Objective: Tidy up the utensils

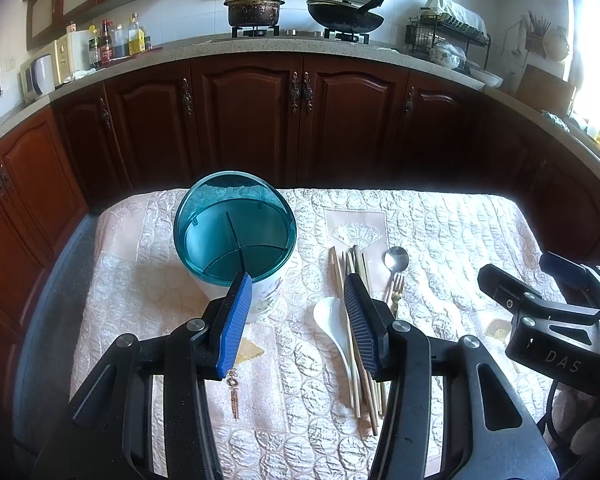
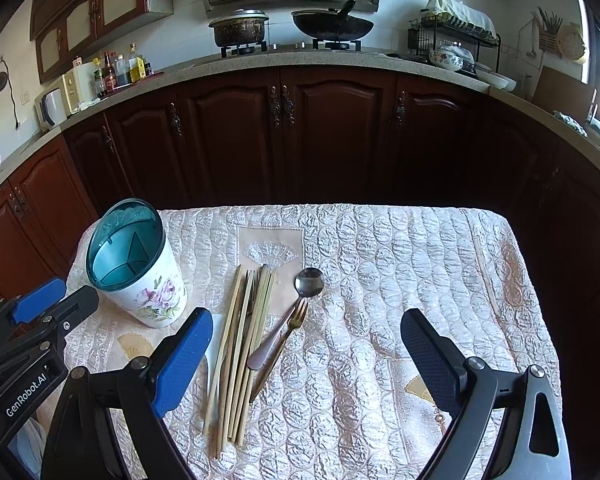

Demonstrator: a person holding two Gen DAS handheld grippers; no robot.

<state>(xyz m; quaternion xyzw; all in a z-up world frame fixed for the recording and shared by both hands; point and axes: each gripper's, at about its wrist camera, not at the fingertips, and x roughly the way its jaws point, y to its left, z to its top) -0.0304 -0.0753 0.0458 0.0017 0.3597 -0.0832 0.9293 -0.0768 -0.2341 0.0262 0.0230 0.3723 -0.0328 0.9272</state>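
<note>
Left gripper (image 1: 298,286): jaws apart, nothing between blue pads, both fingers angled forward and downward. Right gripper (image 2: 306,332): jaws spread wide, nothing gripped, fingers tilted downward likewise. Right gripper's black body with blue pad visible at right edge of left wrist view; left gripper's body at left edge of right wrist view. The two grippers side by side, apart, not touching.
</note>
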